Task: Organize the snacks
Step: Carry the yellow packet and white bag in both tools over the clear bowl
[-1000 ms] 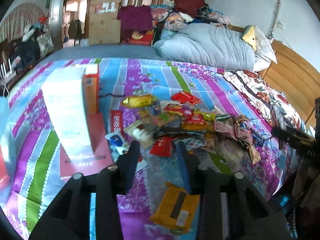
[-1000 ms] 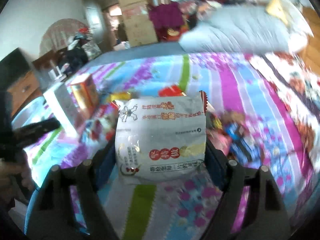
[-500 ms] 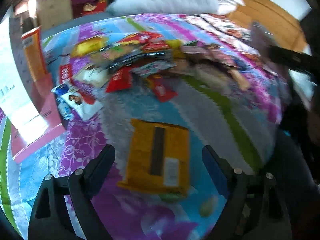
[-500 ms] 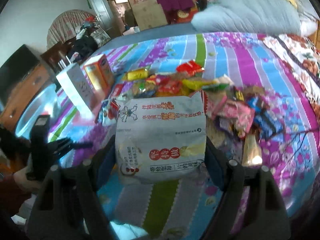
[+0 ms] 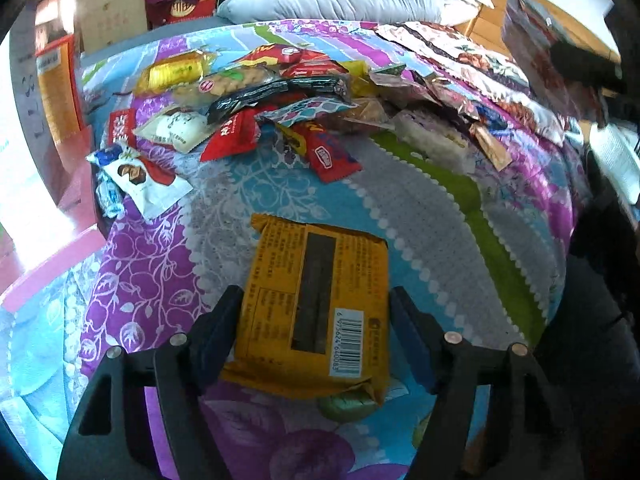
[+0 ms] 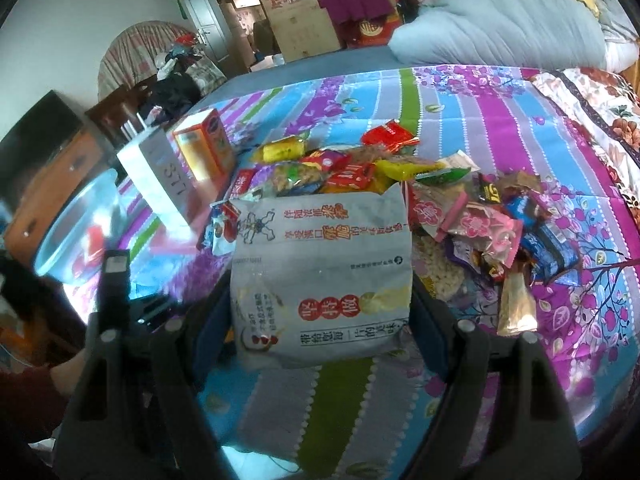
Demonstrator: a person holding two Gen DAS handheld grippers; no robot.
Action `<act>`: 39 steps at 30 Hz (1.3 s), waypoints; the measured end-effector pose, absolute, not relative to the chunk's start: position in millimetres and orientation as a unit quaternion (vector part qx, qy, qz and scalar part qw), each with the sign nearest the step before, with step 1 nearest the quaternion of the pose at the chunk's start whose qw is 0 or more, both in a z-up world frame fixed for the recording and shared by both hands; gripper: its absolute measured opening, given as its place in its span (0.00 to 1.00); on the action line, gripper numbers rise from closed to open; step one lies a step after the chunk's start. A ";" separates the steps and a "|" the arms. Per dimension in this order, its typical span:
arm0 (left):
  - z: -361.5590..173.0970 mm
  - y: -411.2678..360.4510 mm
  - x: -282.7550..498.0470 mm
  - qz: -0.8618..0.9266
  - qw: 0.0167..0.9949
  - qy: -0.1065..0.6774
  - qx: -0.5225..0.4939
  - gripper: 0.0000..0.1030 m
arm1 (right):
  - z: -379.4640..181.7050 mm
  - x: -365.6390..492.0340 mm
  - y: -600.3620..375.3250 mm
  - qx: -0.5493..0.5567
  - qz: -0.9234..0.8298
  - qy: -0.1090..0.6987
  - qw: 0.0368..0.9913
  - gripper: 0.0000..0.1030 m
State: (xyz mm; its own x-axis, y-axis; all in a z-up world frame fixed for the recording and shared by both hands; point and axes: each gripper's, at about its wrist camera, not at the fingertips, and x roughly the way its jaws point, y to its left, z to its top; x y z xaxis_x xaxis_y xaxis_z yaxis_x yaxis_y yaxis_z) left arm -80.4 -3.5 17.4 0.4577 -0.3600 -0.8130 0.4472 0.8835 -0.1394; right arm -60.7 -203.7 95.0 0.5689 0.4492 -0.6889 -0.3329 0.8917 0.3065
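My left gripper (image 5: 316, 312) is open, its fingers on either side of an orange snack packet (image 5: 316, 308) that lies on the bedspread near the front edge. Whether the fingers touch it I cannot tell. A pile of mixed snack packets (image 5: 288, 96) lies beyond it. My right gripper (image 6: 322, 300) is shut on a large white snack bag (image 6: 324, 272) with red print and holds it above the bed. The snack pile (image 6: 400, 184) shows behind the bag. The left gripper (image 6: 114, 280) appears at the lower left of the right wrist view.
A white box (image 6: 156, 176) and an orange box (image 6: 204, 148) stand on a pink sheet (image 5: 52, 264) at the left. A clear plastic tub (image 6: 76, 232) sits further left. A grey duvet (image 6: 500, 20) lies at the far end. The bed edge (image 5: 560, 280) drops off at the right.
My left gripper has opened wide and dropped forward over the orange packet, which now lies between its fingers. The right gripper holds the white bag throughout and has steadied over the bed.
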 end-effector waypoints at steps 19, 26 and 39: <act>98.3 53.1 -91.6 -0.144 0.922 0.359 -0.002 0.70 | 148.2 -56.9 -159.5 0.021 0.254 0.345 0.903 0.78; 207.5 179.1 -101.7 0.038 0.963 0.265 -0.035 0.70 | 219.9 -36.2 -54.8 -0.013 0.362 0.269 0.892 0.78; 210.0 404.7 -116.9 0.286 0.905 0.285 -0.134 0.70 | 242.8 -18.4 207.1 -0.058 0.527 0.313 0.788 0.78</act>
